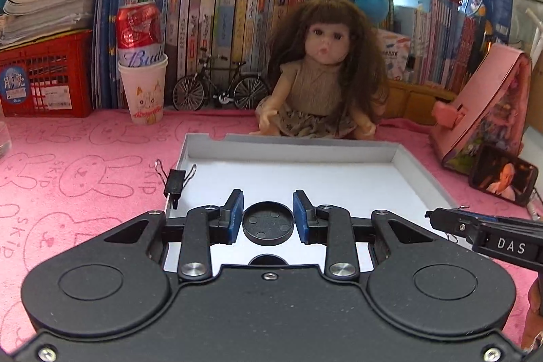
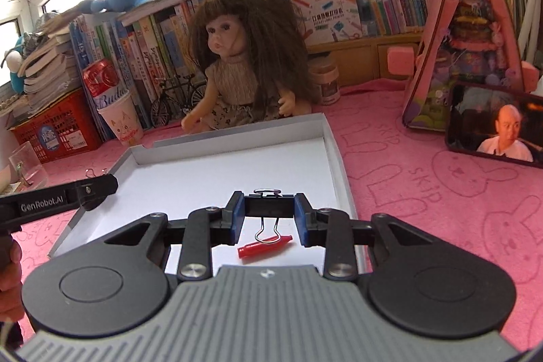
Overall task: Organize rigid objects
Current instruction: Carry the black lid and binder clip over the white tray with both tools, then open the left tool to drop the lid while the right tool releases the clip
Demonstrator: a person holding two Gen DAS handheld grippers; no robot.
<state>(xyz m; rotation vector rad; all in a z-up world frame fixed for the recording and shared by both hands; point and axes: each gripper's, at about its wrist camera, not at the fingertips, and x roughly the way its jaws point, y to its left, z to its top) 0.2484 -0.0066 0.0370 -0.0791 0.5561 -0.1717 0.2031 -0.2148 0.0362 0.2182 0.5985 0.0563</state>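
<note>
In the left wrist view my left gripper [image 1: 268, 209] is shut on a black round cap [image 1: 268, 223], which hangs over the near part of a shallow white tray [image 1: 292, 151]. A black binder clip [image 1: 174, 182] sits on the tray's left rim. In the right wrist view my right gripper [image 2: 269, 212] is shut on another black binder clip [image 2: 268, 207] above the tray [image 2: 336, 165], wire handles pointing forward and back. Under it a small red cap [image 2: 264, 246] lies on the tray floor. Each gripper shows at the side of the other's view: right gripper [image 1: 475, 229], left gripper [image 2: 88, 189].
A doll [image 1: 315, 73] sits just behind the tray. A paper cup holding a red can [image 1: 142, 83], a model bicycle [image 1: 220, 87] and a red crate [image 1: 44, 77] line the back left before rows of books. A pink house-shaped box [image 1: 488, 104] and a phone [image 1: 502, 178] stand right.
</note>
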